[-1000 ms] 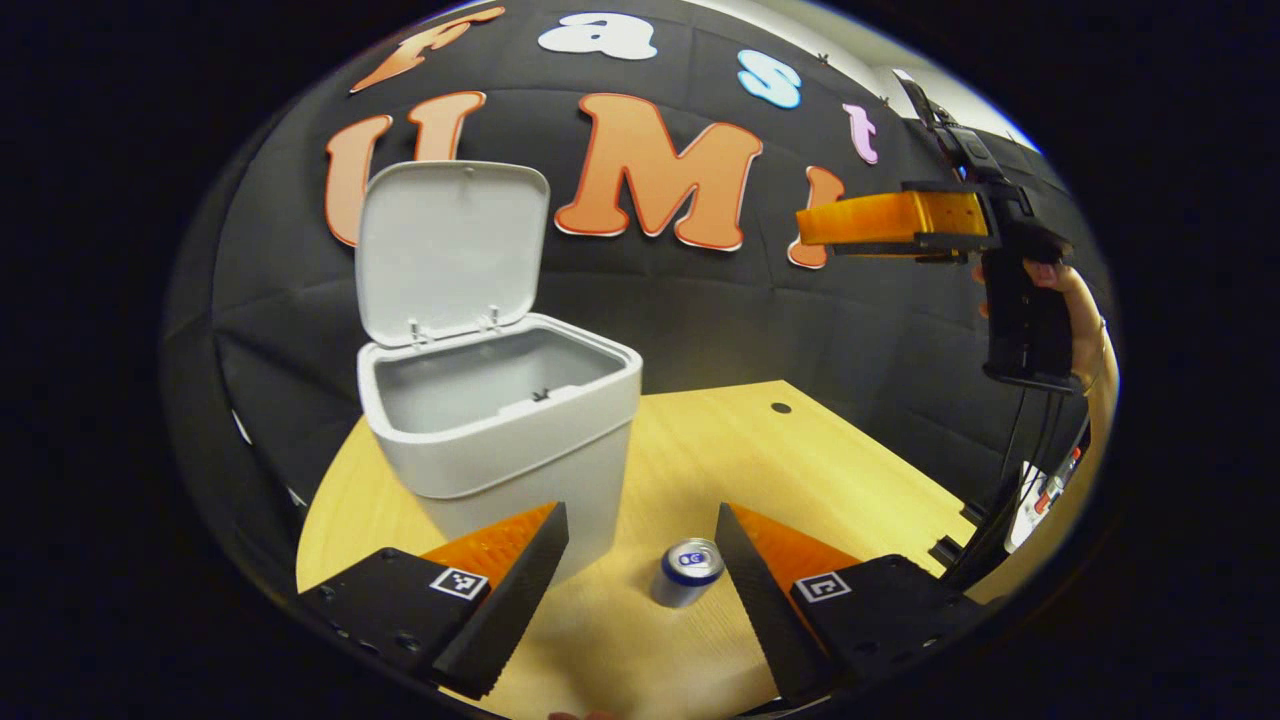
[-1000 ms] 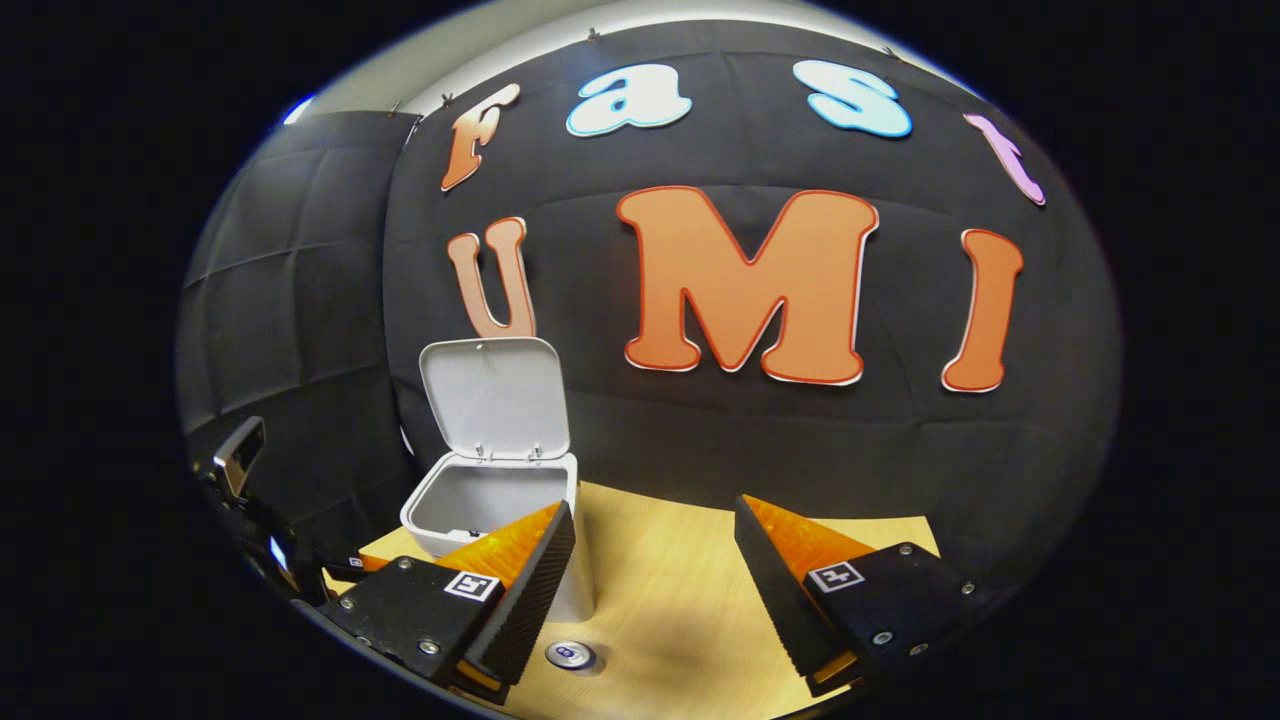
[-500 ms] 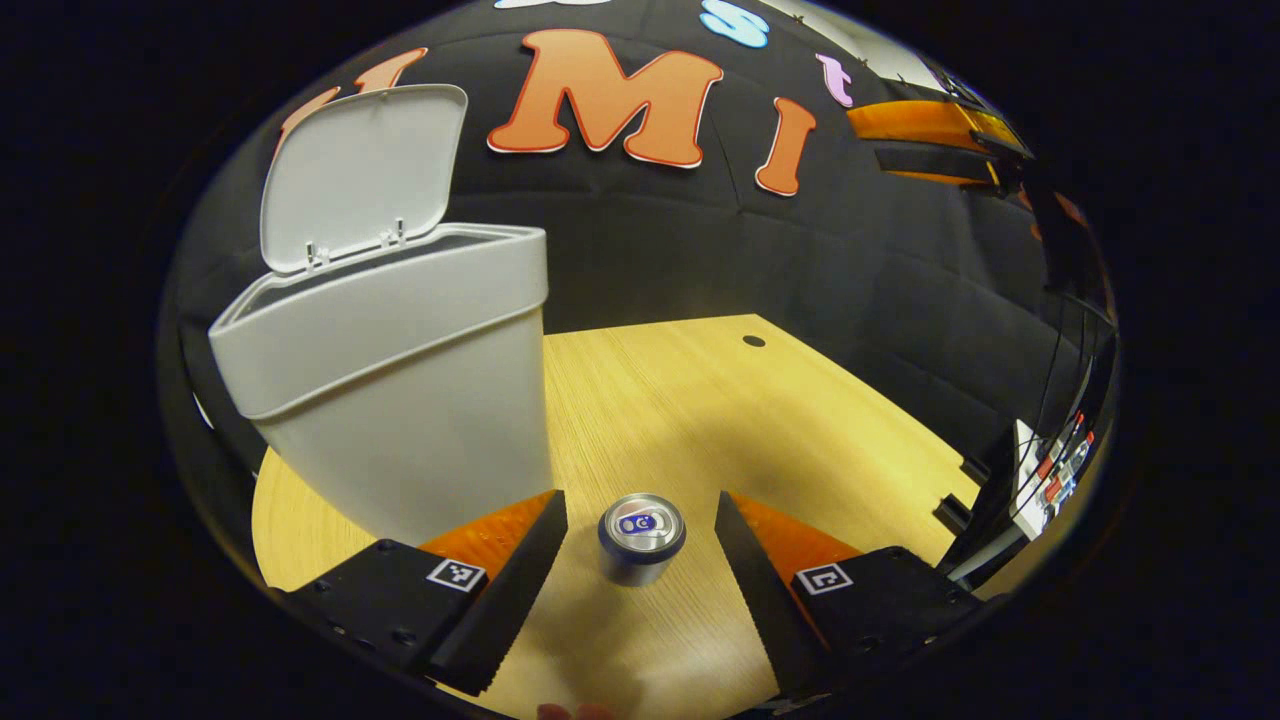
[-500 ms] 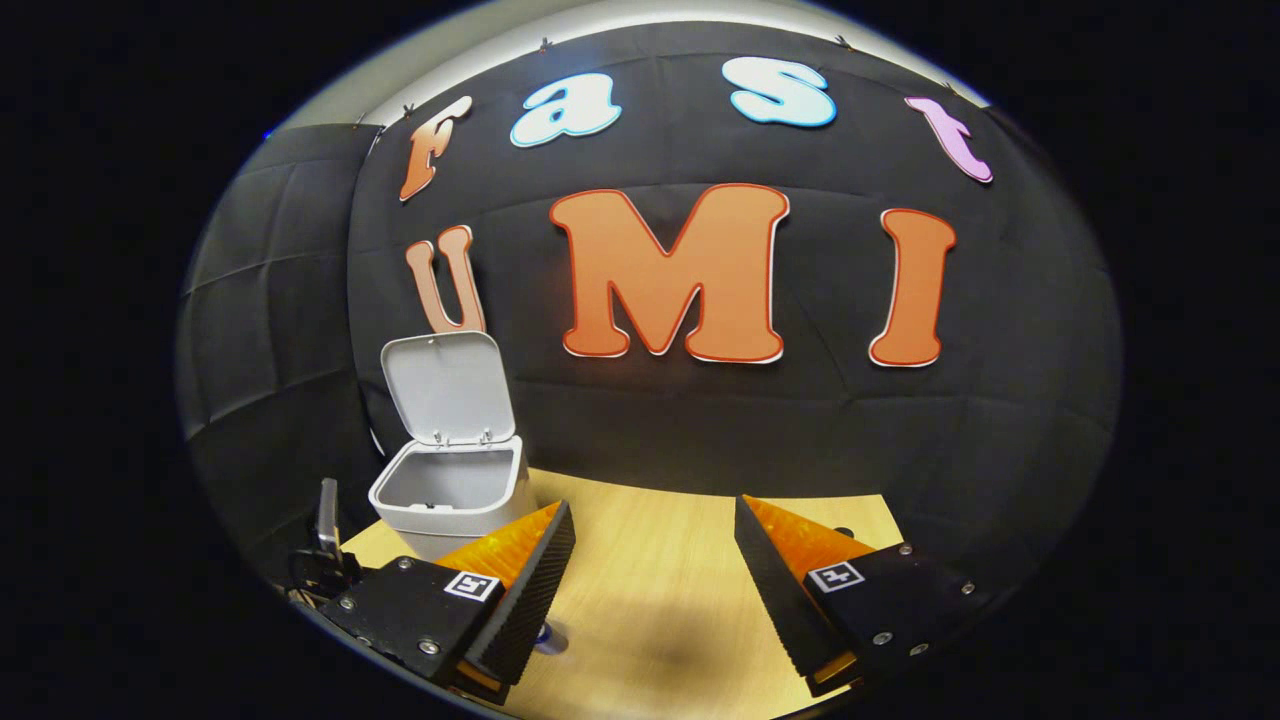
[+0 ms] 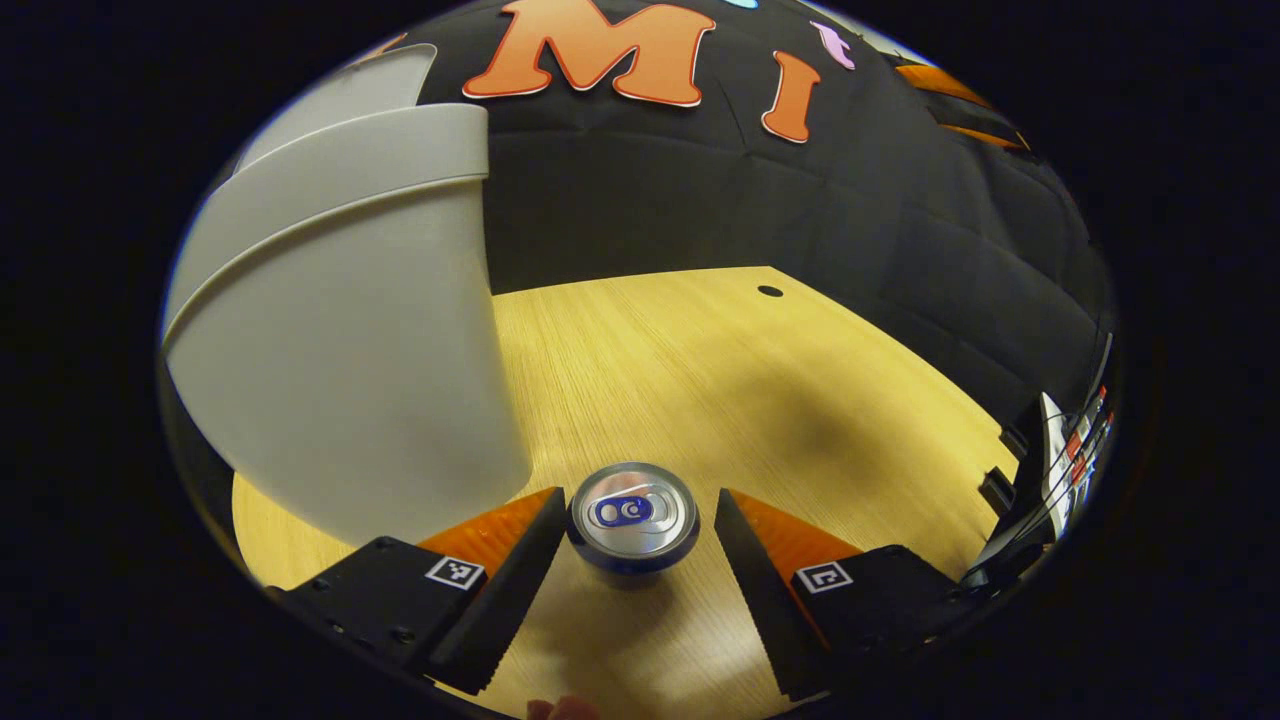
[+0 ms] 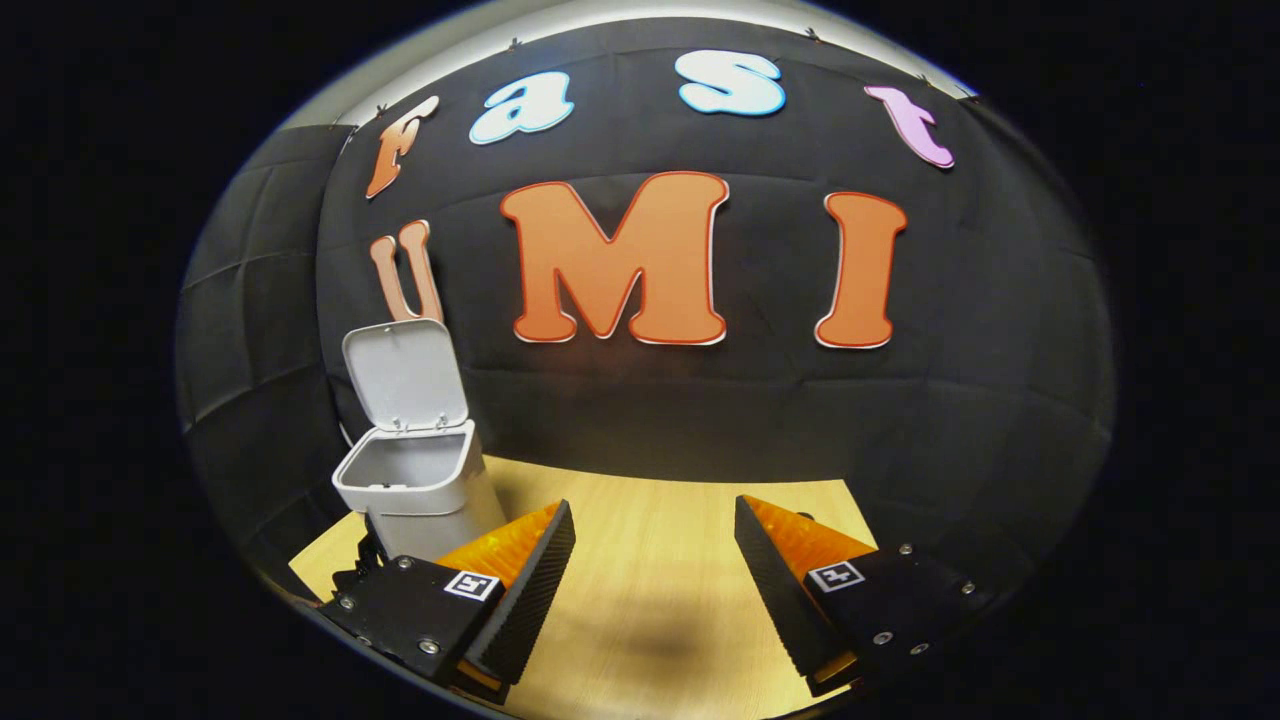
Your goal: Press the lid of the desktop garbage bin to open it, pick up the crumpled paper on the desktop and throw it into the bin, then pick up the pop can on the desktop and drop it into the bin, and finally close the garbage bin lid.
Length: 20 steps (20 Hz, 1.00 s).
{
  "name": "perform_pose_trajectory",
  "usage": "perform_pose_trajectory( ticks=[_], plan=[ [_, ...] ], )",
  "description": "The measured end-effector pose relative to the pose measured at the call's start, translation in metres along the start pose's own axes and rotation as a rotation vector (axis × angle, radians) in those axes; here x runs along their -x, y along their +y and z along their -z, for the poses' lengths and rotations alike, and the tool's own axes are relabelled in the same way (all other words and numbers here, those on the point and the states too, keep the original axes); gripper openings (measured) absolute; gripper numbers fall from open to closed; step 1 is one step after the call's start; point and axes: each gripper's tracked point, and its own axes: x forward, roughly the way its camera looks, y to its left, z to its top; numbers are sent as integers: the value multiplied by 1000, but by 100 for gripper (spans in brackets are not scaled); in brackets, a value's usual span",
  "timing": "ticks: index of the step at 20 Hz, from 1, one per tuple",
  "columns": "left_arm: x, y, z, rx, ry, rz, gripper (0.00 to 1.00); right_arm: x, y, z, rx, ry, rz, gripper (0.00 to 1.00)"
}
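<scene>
We have brought our left gripper (image 5: pixel 635 520) down over the last second, so the pop can (image 5: pixel 633 522), which lay ahead of the fingers, now stands upright between them; the fingers are spread, one on each side of the can, neither pressing on it, though the near finger looks very close to its rim. The can sits on the wooden desktop (image 5: pixel 700 380) just beside the foot of the grey garbage bin (image 5: pixel 340 330), toward the desktop's near edge. Our right gripper (image 6: pixel 655 560) has drawn back from the bin and hangs above the desktop with its fingers apart and nothing between them. From there we see the lid (image 6: pixel 405 372) standing upright, the bin (image 6: pixel 410 480) open near the desktop's far left corner. We see no crumpled paper on the desktop, so we judge it already binned. Closing on the can comes next.
</scene>
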Motion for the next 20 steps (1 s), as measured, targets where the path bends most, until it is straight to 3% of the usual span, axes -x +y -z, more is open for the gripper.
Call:
perform_pose_trajectory(
  ticks=[11,12,20],
  plan=[
    [-38,4,16,32,17,-42,96,-6,-13,29,-44,52,28,96],
    [-38,3,18,32,15,-41,86,-6,-14,30,-44,53,30,96],
    [-4,8,-8,55,-16,-52,85,-6,-10,34,-49,57,29,96]
  ],
)
